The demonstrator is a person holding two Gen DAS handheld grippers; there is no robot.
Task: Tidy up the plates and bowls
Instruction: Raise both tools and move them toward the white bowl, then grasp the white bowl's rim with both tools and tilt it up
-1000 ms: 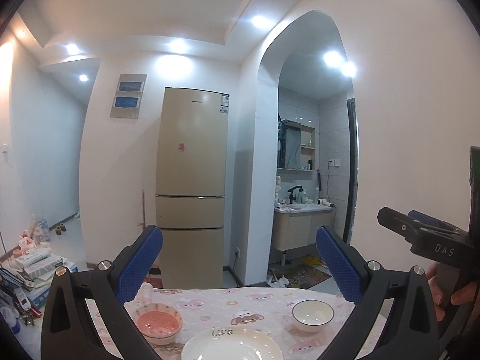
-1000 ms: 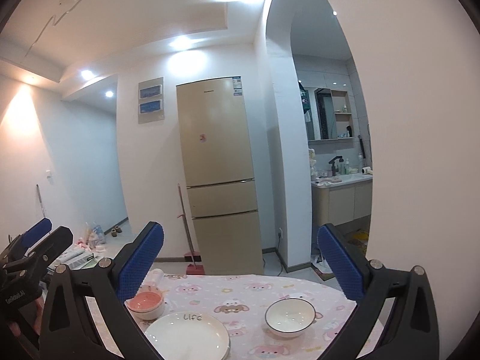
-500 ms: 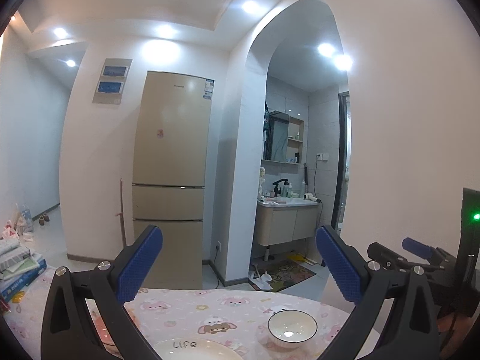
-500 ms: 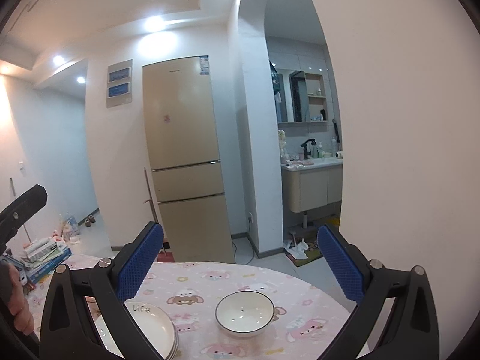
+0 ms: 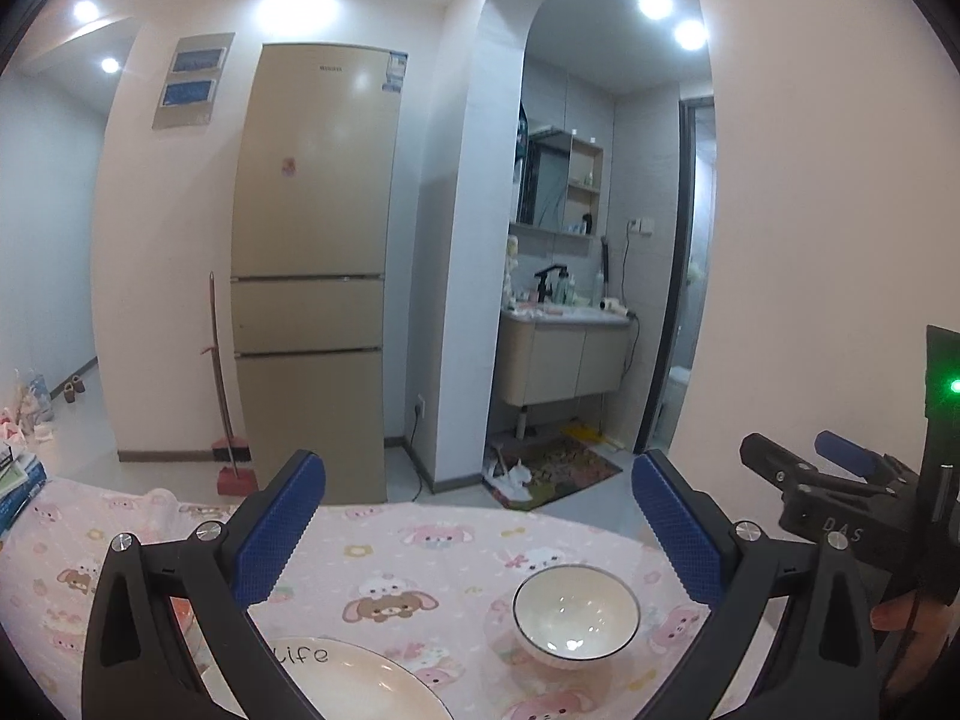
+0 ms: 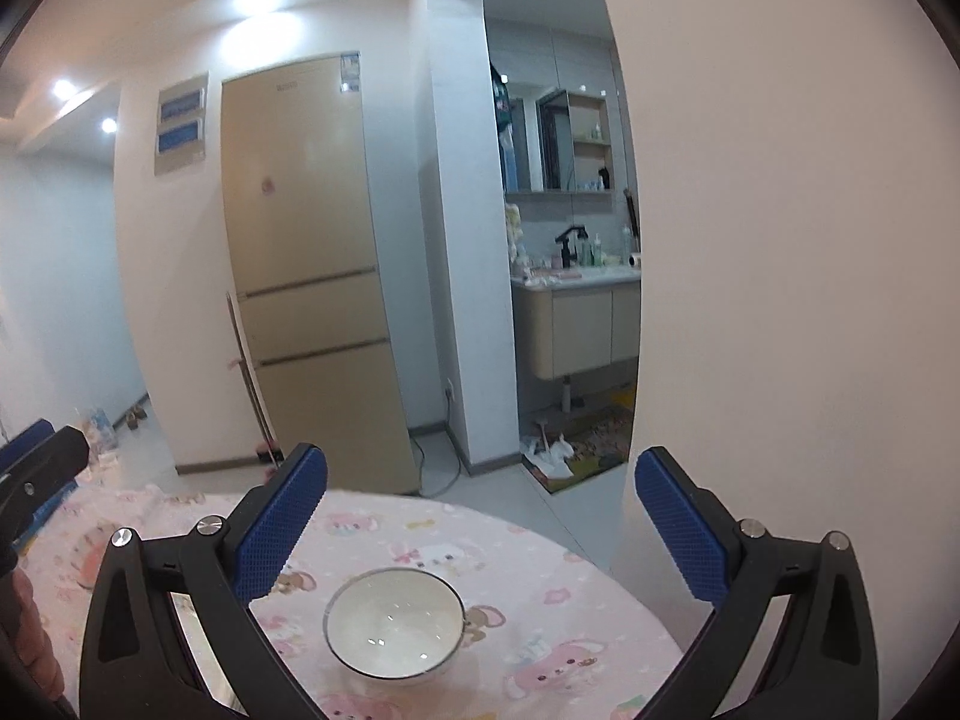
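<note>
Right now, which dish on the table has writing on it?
The large plate at the near edge, with "Life" on its rim; the white bowl to its right is plain.

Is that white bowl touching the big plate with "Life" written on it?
Apart. In the left wrist view, pink tablecloth shows between the white bowl and the plate.
</note>
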